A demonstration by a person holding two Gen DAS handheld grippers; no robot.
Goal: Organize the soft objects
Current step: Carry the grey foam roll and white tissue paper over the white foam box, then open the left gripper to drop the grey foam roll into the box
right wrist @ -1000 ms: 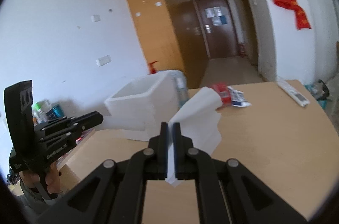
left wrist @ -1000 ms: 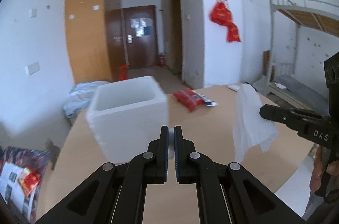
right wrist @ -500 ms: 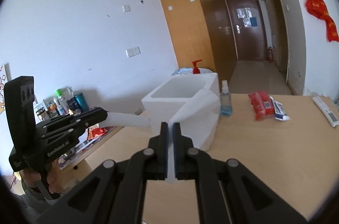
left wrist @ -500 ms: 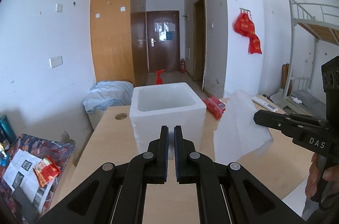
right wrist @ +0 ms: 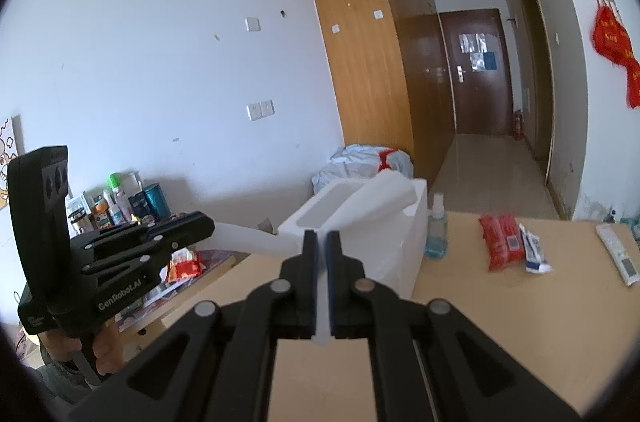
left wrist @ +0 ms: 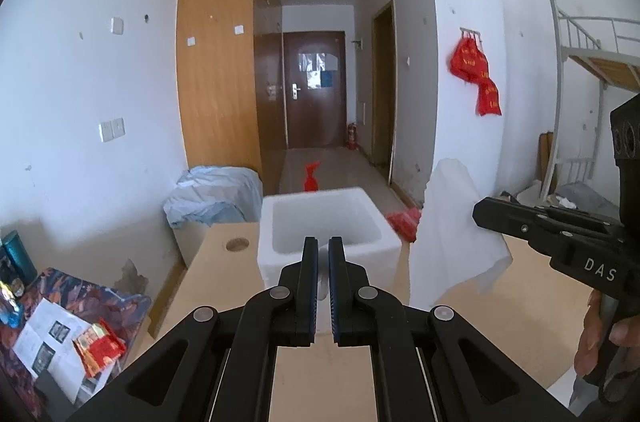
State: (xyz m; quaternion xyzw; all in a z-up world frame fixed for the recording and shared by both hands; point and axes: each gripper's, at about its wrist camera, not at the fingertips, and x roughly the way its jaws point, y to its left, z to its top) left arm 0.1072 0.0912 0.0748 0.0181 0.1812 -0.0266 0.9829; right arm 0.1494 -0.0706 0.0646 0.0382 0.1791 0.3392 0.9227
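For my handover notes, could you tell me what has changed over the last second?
Both grippers, left and right, lifted the white sheet off the table and carried it toward the foam box. Both stayed shut on it; the box, red packet and bottle stayed put.

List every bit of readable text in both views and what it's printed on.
"DAS" – side of the right tongs body.
"GenRobot.AI" – side of the left tongs body.
Red hanging decoration: yellow characters, too blurred to read.
Red packet, door notices, shelf bottles: print too small to read.
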